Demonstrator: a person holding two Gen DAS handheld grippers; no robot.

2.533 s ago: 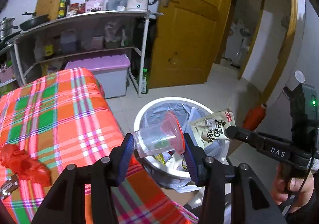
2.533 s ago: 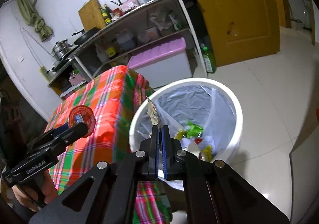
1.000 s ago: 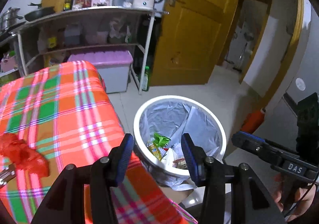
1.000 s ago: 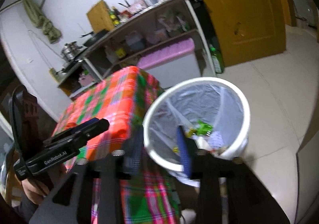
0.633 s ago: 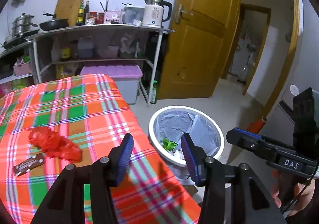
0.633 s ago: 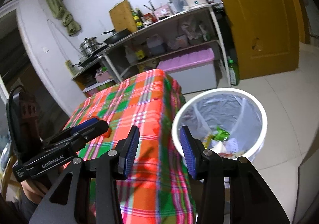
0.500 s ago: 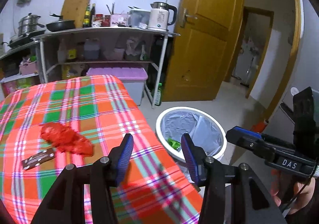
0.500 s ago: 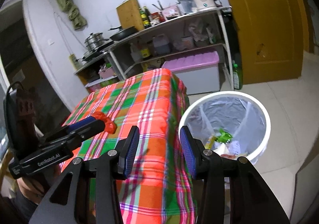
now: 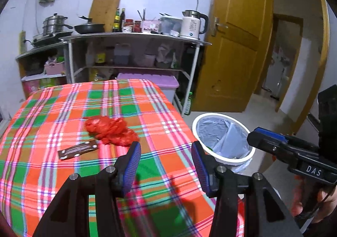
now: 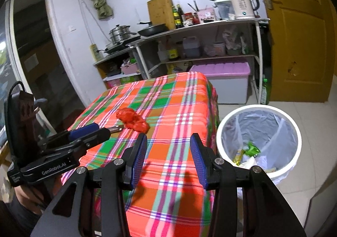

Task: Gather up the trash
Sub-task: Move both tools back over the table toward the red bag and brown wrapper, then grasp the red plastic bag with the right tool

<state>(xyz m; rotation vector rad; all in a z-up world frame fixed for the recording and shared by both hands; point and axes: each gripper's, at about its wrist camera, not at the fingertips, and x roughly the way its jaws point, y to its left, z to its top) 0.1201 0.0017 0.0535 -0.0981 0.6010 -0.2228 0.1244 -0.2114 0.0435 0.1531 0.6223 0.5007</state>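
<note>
A crumpled red plastic bag (image 9: 110,131) (image 10: 132,121) lies mid-table on the plaid cloth, with a brown wrapper (image 9: 78,149) just left of it. My left gripper (image 9: 166,157) hovers open and empty over the table's near part, short of the bag. In the right wrist view that wrapper (image 10: 115,129) is mostly hidden behind the left gripper's fingers (image 10: 88,134). My right gripper (image 10: 168,152) is open and empty above the table's right edge. The white bin (image 9: 223,158) (image 10: 292,129) with a grey liner stands on the floor right of the table and holds several wrappers.
The table (image 9: 42,173) wears an orange, green and pink plaid cloth. Behind it a metal shelf rack (image 9: 134,36) carries pans, bottles and a kettle (image 9: 192,24), with a purple-lidded box (image 10: 223,70) beneath. A yellow door (image 9: 233,47) stands at the right.
The cup and the packet left my grippers into the bin. Both grippers, now open and empty, have pulled back from over the bin toward the table, bringing the red bag and wrapper into view.
</note>
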